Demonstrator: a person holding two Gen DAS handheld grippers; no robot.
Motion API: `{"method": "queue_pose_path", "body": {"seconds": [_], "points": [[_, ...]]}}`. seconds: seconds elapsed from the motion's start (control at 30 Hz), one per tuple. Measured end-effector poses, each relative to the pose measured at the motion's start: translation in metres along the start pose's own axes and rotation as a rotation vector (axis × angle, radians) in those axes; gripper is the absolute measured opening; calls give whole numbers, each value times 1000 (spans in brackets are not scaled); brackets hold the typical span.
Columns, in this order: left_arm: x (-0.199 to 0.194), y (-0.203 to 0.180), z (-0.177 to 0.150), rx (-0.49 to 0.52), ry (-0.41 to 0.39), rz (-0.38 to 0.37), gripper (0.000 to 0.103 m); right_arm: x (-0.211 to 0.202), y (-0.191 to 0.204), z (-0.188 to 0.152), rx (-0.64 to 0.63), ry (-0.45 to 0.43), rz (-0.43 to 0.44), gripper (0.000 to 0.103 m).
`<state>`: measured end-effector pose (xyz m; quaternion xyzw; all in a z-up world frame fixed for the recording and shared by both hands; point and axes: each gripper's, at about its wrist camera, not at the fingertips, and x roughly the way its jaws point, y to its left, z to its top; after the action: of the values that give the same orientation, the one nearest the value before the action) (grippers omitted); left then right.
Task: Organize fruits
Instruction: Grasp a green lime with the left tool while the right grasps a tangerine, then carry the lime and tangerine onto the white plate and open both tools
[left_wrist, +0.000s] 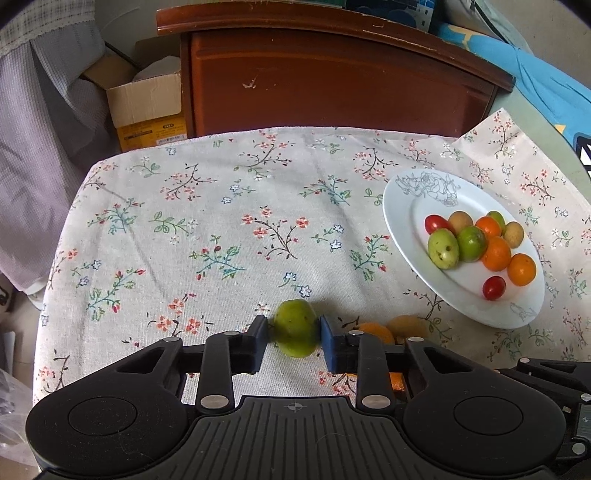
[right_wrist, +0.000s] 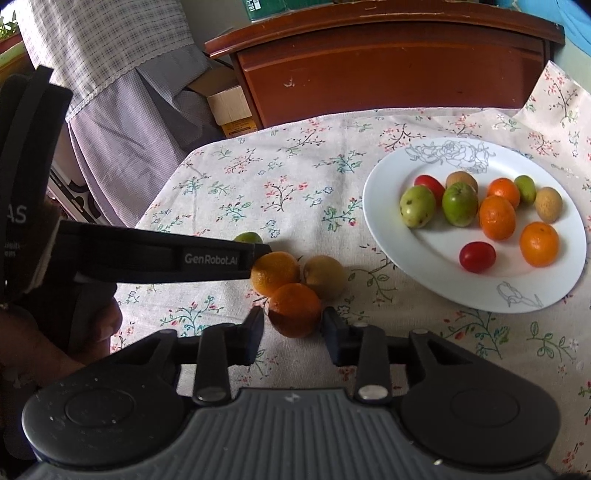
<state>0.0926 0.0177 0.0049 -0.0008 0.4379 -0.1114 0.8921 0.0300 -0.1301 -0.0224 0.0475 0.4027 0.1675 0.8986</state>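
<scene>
Across the flowered tablecloth (left_wrist: 207, 221), a soft, slightly wrinkled weave, your work runs from the big white plate (right_wrist: 384, 221) down to the loose fruit nearest you. That plate is glossy, oval, with a line-drawn rose on its rim; it holds green, orange, brown and red fruits lying close together, so anything round set down there may roll or nudge its neighbours.

Your left gripper (left_wrist: 294, 334) has its blue pads touching both sides of a green fruit (left_wrist: 296, 328) resting on the cloth. It looks smooth, firm and light; I judge a hold across its widest middle is safest, with modest pressure, since the skin could bruise.

Your right gripper (right_wrist: 293, 319) brackets an orange (right_wrist: 294, 308), fingers just beside it with a sliver of gap on each side, so it is not yet clamped. Its dimpled peel should grip well. It touches a second orange (right_wrist: 275, 271) and sits near a dull brown fruit (right_wrist: 325, 275), so expect those to shift when you lift.
</scene>
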Motion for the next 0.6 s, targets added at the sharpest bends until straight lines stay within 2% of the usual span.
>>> {"method": "queue_pose_path", "body": {"seconds": [0.33,0.6], "points": [[-6,6,2,-28,-18,15,24,-7,-8,6,71,16,28,30],[-22,0,13,-17,-81,25,24,-22,-8,12,79,-17,52,30]]}}
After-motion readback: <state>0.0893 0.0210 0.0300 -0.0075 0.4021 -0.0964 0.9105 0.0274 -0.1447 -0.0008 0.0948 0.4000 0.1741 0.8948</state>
